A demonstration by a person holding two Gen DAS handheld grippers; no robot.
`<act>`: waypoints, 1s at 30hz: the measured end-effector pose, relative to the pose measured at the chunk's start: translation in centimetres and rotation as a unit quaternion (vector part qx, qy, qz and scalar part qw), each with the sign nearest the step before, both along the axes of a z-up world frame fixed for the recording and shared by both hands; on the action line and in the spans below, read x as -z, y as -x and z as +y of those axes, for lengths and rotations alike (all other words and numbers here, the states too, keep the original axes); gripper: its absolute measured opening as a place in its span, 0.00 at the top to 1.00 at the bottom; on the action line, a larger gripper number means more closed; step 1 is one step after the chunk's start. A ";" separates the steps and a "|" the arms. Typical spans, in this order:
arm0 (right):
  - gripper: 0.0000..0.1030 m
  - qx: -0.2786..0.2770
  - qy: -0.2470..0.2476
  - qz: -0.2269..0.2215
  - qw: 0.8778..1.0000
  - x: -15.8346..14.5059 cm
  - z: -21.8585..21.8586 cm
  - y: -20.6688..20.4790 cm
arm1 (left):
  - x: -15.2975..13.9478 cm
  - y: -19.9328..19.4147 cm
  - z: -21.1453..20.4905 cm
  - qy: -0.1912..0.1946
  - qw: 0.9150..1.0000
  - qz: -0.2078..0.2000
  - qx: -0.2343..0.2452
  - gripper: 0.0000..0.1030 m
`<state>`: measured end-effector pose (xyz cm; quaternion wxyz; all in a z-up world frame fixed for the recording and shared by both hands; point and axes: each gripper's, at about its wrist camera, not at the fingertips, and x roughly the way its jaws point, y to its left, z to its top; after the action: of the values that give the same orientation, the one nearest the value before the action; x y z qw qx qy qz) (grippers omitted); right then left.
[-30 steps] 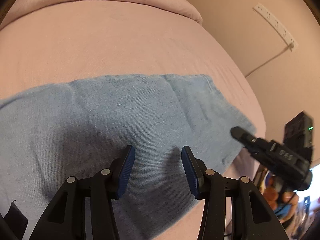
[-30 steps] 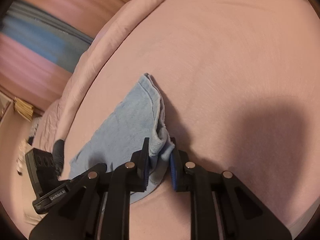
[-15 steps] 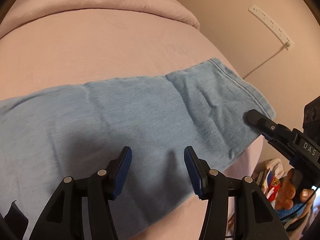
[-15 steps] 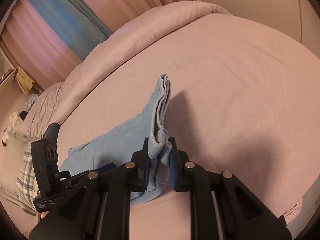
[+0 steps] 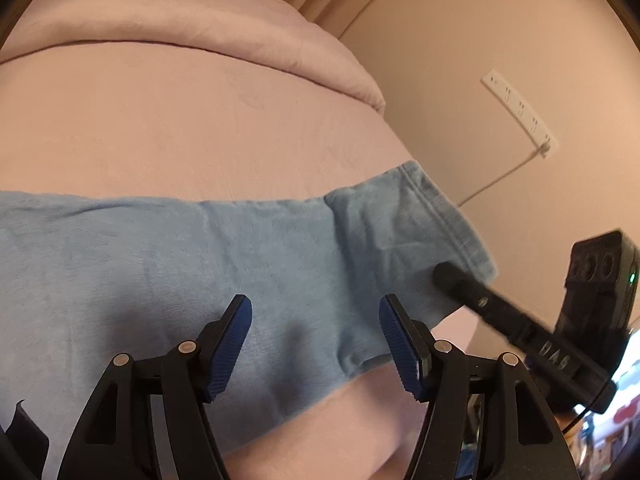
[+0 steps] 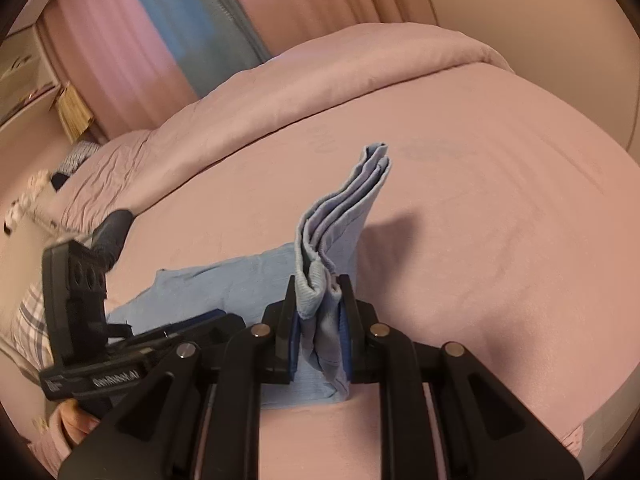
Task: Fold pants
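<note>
While the right gripper (image 6: pixel 318 320) has lifted the hem of the light blue cotton pants (image 5: pixel 200 256) off the pink bed (image 5: pixel 180 120), fingers clamped on it, the left gripper (image 5: pixel 316 344) hovers wide open, empty, so a fold seems underway.

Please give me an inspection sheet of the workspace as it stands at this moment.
Surface: pink bed sheet, smooth, with a rolled duvet at the far end.
Job's things: light blue pants lie across the bed; the hem end is lifted and bunched in layers.
Clutter: plaid fabric at the bedside; other items too blurred to name.
Grippers: left gripper open above the pants, holding nothing; right gripper shut on the hem end.
Cables: one thin cord runs down from a wall power strip.
Surroundings: beige wall; pink and blue curtains.
</note>
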<state>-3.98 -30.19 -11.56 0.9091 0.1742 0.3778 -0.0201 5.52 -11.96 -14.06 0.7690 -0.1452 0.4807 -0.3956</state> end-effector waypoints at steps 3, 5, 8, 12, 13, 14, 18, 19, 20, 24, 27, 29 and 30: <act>0.84 -0.019 0.015 0.000 1.000 0.1 1.0 -0.4 | -0.1 -0.2 1.0 0.029 0.999 0.012 -0.011 0.37; 0.84 -0.033 0.029 0.001 0.999 0.2 1.9 -0.5 | -0.2 -0.4 1.5 0.048 0.999 0.019 -0.015 0.37; 0.84 -0.064 0.053 0.003 0.997 0.5 3.2 -0.9 | -0.2 -1.1 1.7 0.070 0.997 0.029 -0.016 0.36; 0.83 -0.107 0.082 0.007 0.991 1.6 5.2 -1.3 | -0.1 -1.4 1.2 0.068 0.997 0.033 -0.017 0.35; 0.83 -0.113 0.087 0.008 0.990 1.9 5.6 -1.4 | -0.1 -1.6 1.2 0.069 0.997 0.036 -0.016 0.35; 0.83 -0.117 0.094 0.010 0.989 2.2 6.0 -1.5 | 0.0 -1.9 1.1 0.071 0.997 0.038 -0.016 0.35; 0.83 -0.142 0.103 0.017 0.984 3.6 7.3 -2.1 | 1.1 -3.0 0.9 0.060 0.996 0.064 -0.016 0.35; 0.83 -0.150 0.115 0.019 0.982 3.7 7.8 -2.2 | 1.3 -3.1 0.9 0.065 0.995 0.072 -0.013 0.35; 0.83 -0.159 0.138 0.020 0.977 4.1 8.6 -2.2 | 1.5 -3.2 0.9 0.068 0.995 0.077 -0.012 0.35; 0.83 -0.183 0.176 0.021 0.967 5.0 10.5 -2.4 | 2.1 -3.6 0.8 0.037 0.997 0.067 -0.031 0.56; 0.83 -0.192 0.206 0.025 0.959 5.7 11.8 -2.7 | 2.3 -3.8 1.3 0.004 0.997 0.058 -0.044 0.91; 0.83 -0.194 0.228 0.022 0.954 5.8 12.5 -2.9 | 2.3 -4.2 2.0 0.007 0.997 0.060 -0.055 0.94; 0.83 -0.196 0.230 0.020 0.953 5.7 12.7 -2.8 | 2.3 -4.3 2.6 0.012 0.996 0.059 -0.060 0.94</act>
<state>-1.15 -17.50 -17.30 0.9030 -0.1179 0.4073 0.0685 9.82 -9.39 -16.34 0.7597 -0.2060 0.5110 -0.3453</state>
